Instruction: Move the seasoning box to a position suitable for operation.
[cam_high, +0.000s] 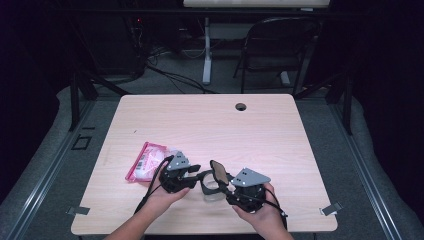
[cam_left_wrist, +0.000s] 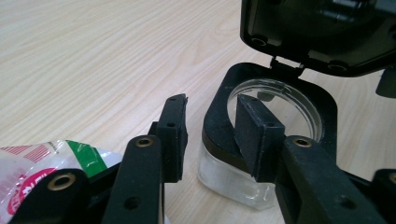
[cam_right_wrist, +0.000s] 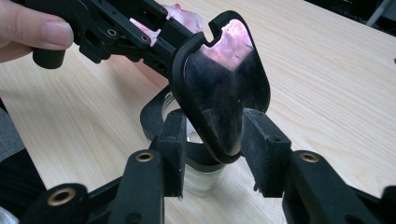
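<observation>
1. Pink packet (cam_left_wrist: 32, 172): cut off by the left gripper view's bottom-left corner; print unreadable.
2. Clear container (cam_right_wrist: 201, 179): body largely hidden behind its raised black lid (cam_right_wrist: 224, 93) in the right gripper view.
3. Lid (cam_left_wrist: 322, 28) cropped by the left gripper view's top edge.
4. Container contents: cannot tell.

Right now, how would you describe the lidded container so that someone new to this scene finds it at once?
On the light wooden table, look near the front edge, between the person's two hands. There stands a small clear container with a black rim and a hinged black lid flipped open. Unlike the flat pink and white packet to its left, it is rigid and transparent.
</observation>
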